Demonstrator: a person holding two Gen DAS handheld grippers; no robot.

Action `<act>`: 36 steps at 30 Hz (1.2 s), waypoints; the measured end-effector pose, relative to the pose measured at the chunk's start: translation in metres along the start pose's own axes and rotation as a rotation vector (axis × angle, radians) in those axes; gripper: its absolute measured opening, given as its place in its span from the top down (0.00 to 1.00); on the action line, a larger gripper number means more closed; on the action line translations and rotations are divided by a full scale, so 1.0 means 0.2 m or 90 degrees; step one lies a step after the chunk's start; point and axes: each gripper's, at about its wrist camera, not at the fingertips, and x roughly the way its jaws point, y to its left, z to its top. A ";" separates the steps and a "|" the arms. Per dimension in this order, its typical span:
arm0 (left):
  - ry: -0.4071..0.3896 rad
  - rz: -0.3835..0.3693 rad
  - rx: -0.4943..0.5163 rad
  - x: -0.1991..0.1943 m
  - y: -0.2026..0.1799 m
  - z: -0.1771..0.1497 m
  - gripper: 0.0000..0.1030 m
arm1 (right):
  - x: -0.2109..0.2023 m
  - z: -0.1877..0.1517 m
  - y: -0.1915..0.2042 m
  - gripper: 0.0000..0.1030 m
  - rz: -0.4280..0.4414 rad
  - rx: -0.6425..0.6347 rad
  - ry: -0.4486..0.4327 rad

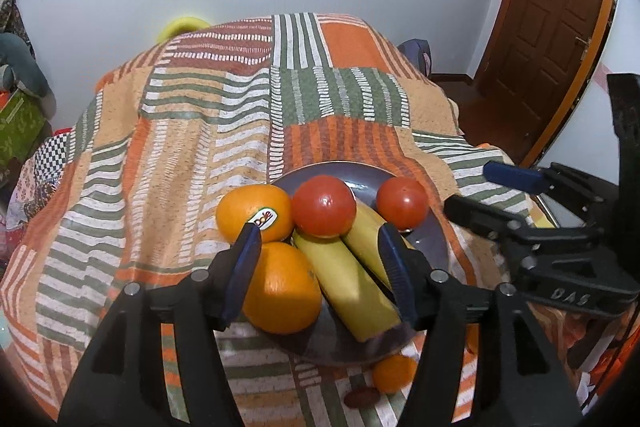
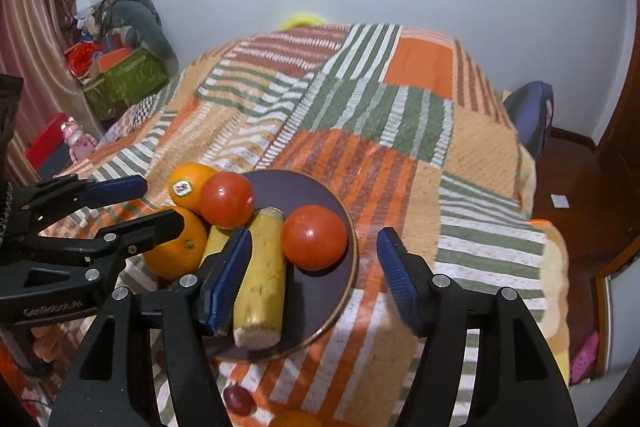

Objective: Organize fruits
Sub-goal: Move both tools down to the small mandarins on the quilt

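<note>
Both hand-held grippers, left (image 1: 320,259) and right (image 2: 314,267), hover spread and empty over the crowded plate (image 2: 316,297) on the bed; a nudge could roll the near tomato (image 2: 314,237) off.

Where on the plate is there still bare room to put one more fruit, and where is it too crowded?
Bare room: the plate's right rim, beside the nearer tomato, and the far part behind both tomatoes. Crowded: the left side, where two oranges, the other tomato and two bananas press together.
</note>
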 end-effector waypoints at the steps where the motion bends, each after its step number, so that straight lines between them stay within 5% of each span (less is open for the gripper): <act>1: -0.003 0.000 0.003 -0.03 -0.01 -0.01 0.39 | -0.03 0.00 0.00 0.40 -0.002 -0.003 -0.008; 15: 0.003 -0.011 0.007 -0.29 -0.06 -0.17 0.17 | -0.32 -0.16 0.01 0.32 -0.015 0.001 -0.046; 36: 0.104 -0.045 0.023 -0.14 -0.15 -0.43 0.17 | -0.19 -0.55 -0.03 0.32 0.025 0.083 0.057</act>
